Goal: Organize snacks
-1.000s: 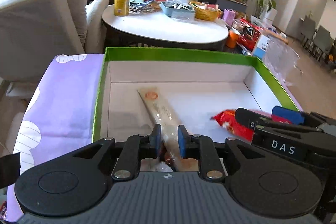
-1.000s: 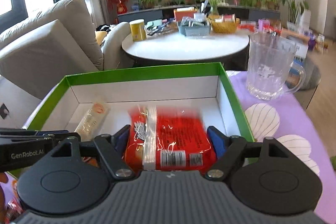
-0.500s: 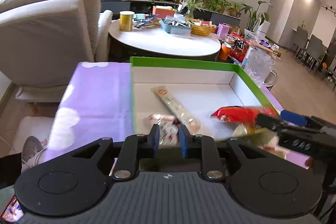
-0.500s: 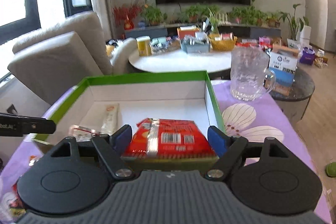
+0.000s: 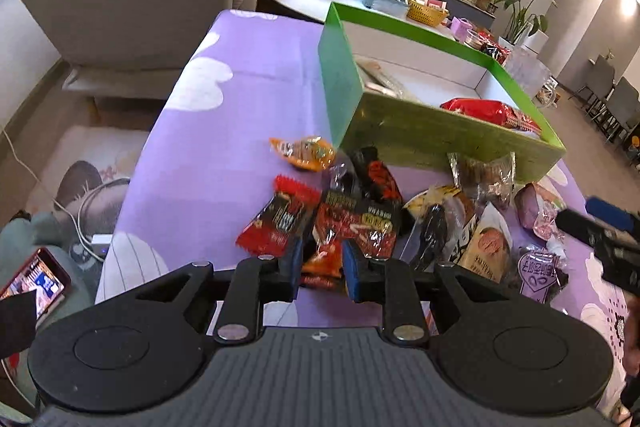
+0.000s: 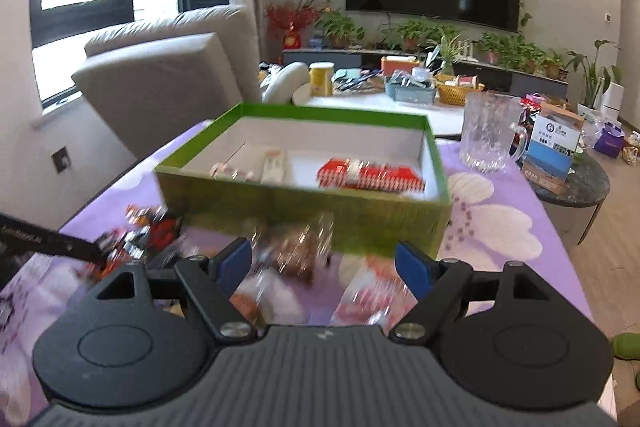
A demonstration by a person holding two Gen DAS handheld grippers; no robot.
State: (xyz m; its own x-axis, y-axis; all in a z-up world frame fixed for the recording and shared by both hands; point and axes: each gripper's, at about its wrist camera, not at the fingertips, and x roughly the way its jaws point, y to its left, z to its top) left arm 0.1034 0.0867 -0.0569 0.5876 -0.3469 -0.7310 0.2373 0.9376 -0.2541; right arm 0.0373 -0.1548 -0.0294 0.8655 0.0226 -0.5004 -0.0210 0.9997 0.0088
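green box [image 5: 432, 131] wall stands behind the snack pile [image 5: 360, 219]; glass mug [image 6: 490, 131] beside it.

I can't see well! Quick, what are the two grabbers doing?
Left gripper: partly open around a red snack packet, not clamped.
Right gripper: wide open, holding nothing.

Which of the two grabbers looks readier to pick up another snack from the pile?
Probably the left gripper: its narrowly parted fingers already straddle a red and black snack packet. The right gripper is wide open above blurred snacks.
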